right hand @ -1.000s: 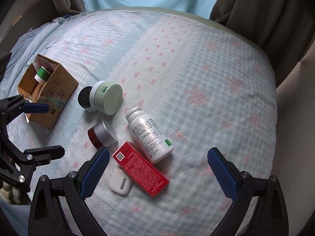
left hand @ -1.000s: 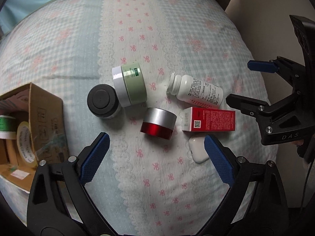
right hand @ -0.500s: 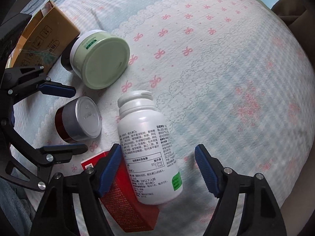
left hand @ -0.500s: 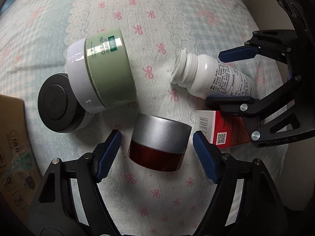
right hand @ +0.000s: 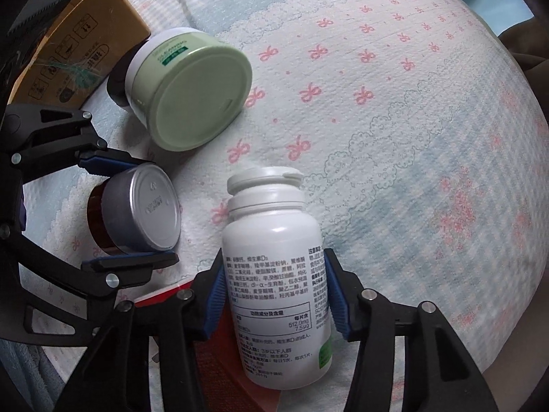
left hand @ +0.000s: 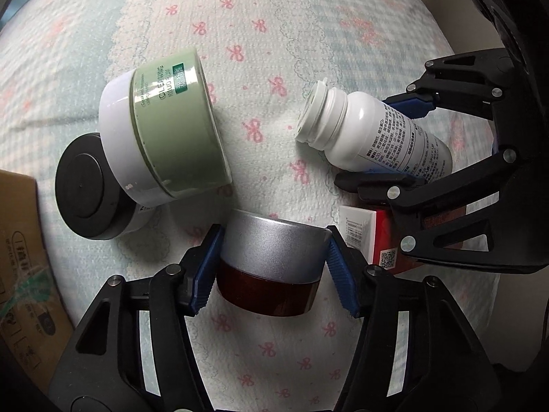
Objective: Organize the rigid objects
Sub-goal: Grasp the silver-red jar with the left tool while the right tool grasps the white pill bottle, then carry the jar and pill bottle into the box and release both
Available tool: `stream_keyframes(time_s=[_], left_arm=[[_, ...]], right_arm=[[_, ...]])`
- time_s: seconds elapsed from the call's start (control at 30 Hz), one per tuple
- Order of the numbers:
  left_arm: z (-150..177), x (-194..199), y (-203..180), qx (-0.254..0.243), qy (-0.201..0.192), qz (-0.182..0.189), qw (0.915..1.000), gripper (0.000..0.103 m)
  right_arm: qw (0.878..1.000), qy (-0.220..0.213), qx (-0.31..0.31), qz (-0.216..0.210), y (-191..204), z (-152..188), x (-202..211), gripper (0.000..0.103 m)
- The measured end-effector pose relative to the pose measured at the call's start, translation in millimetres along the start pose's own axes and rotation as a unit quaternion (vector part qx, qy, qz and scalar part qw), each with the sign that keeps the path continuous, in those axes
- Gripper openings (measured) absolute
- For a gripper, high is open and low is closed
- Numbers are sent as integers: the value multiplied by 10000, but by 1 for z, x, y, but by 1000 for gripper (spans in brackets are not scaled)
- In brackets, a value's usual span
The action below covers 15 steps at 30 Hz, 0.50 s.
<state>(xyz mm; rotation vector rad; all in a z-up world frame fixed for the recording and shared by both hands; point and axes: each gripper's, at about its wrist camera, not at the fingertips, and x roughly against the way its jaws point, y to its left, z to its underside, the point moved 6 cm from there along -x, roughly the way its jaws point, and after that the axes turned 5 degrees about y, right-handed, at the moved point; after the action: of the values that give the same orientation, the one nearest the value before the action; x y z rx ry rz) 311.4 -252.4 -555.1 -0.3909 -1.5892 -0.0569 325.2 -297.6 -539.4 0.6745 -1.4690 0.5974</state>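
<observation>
My left gripper [left hand: 272,271] is shut on a red jar with a silver lid [left hand: 271,261], which lies on its side on the bedspread. It also shows in the right wrist view [right hand: 137,211]. My right gripper [right hand: 274,292] is shut on a white pill bottle [right hand: 274,274], lying on its side with its cap pointing away. The bottle also shows in the left wrist view [left hand: 370,130]. A green jar with a white lid [left hand: 164,137] lies on its side, leaning on a black-lidded jar [left hand: 89,185].
A red box [left hand: 377,243] lies under the right gripper, beside the red jar. An open cardboard box [left hand: 24,274] stands at the left, also in the right wrist view [right hand: 79,34]. The bedspread [right hand: 411,103] stretches beyond the bottle.
Both grippers moved down and forward onto the objects. The left jaws closed on the red jar and the right jaws closed on the white bottle.
</observation>
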Motion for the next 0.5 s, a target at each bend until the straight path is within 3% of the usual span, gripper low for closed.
stream_keyframes(time_s=[0.27,0.5], left_arm=[[10,17,8,149,-115,103,9998,55],[17,81,0,140,-537,298,9980,55]], right_arm=[[9970,-322,-684,166,-16,9,24,47],[9835,-736,-1641,178,-26,33,83,47]])
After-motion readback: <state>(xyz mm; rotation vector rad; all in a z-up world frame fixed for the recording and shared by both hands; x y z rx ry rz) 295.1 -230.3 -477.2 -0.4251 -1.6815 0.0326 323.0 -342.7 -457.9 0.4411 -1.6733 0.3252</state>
